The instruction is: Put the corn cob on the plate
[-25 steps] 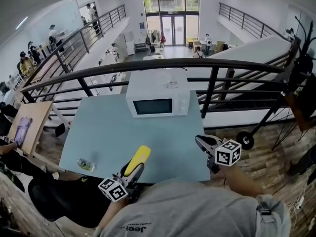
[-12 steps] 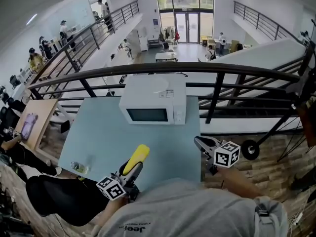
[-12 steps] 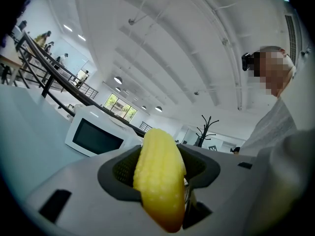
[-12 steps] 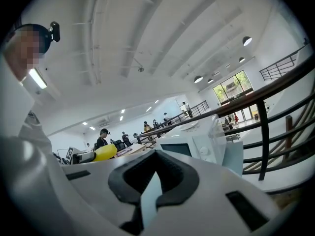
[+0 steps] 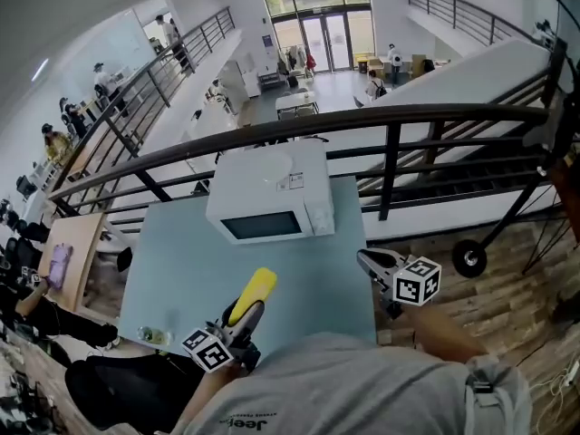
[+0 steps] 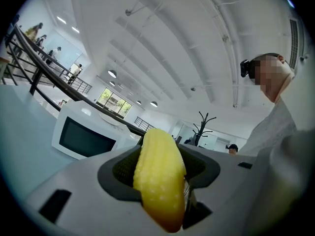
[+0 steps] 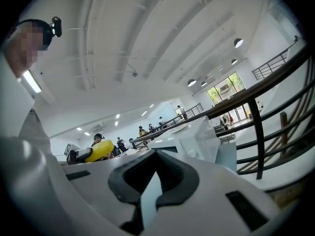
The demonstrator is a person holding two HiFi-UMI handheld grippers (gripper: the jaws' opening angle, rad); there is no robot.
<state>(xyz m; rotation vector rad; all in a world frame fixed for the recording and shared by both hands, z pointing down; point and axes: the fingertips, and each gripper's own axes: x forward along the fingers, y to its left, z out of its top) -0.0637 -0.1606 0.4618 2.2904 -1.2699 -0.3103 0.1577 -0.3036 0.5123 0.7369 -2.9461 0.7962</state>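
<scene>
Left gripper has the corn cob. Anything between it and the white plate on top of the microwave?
Nothing visible. The corn cob sits clamped in the left gripper over the near edge of the table. Only bare tabletop lies before the microwave, whose top carries the plate.

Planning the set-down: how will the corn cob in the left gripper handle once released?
Probably stiff: the corn cob juts from the left gripper unbent. Rounded, so apt to roll. Bumpy skin likely resists slipping.

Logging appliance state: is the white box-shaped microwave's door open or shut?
Shut: the white microwave has its door lying flush with the front in head view.
</scene>
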